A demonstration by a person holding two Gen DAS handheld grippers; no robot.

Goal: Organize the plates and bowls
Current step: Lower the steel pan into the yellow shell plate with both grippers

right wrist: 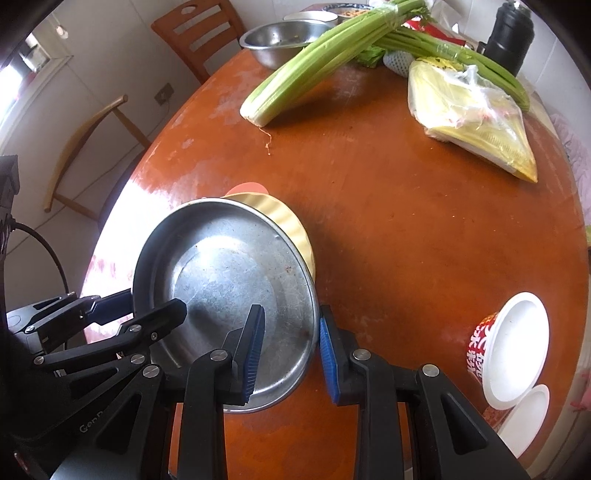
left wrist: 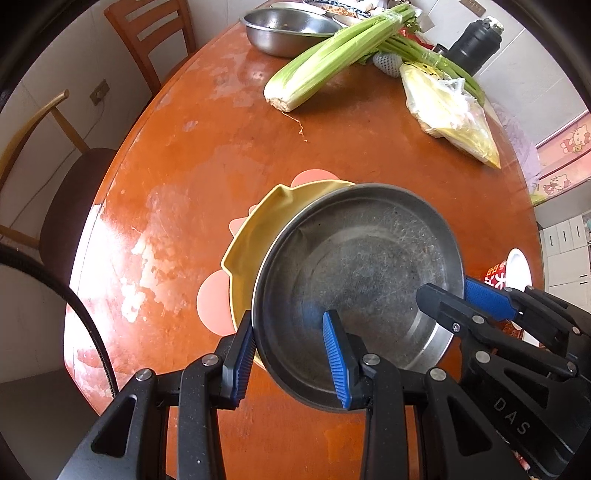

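Note:
A shallow steel plate (left wrist: pixel 364 273) sits on top of a yellow bowl (left wrist: pixel 258 236), which rests on a pink plate (left wrist: pixel 214 302) near the table's front. The steel plate shows in the right wrist view (right wrist: pixel 229 280) too, with the yellow bowl (right wrist: pixel 291 225) behind it. My left gripper (left wrist: pixel 291 354) straddles the plate's near-left rim, jaws wide apart, pads not pressing it. My right gripper (right wrist: pixel 291 350) straddles the plate's right rim, also open. Each gripper shows in the other's view: the right (left wrist: pixel 476 299), the left (right wrist: pixel 122 306).
A round worn orange table (left wrist: pixel 207 177). At the back lie celery (left wrist: pixel 332 55), a bagged yellow vegetable (left wrist: pixel 447 110), a steel basin (left wrist: pixel 288 29) and a black flask (left wrist: pixel 476 40). An instant-noodle cup (right wrist: pixel 509 350) stands at the right edge. Wooden chairs (left wrist: pixel 151 37) stand at the left.

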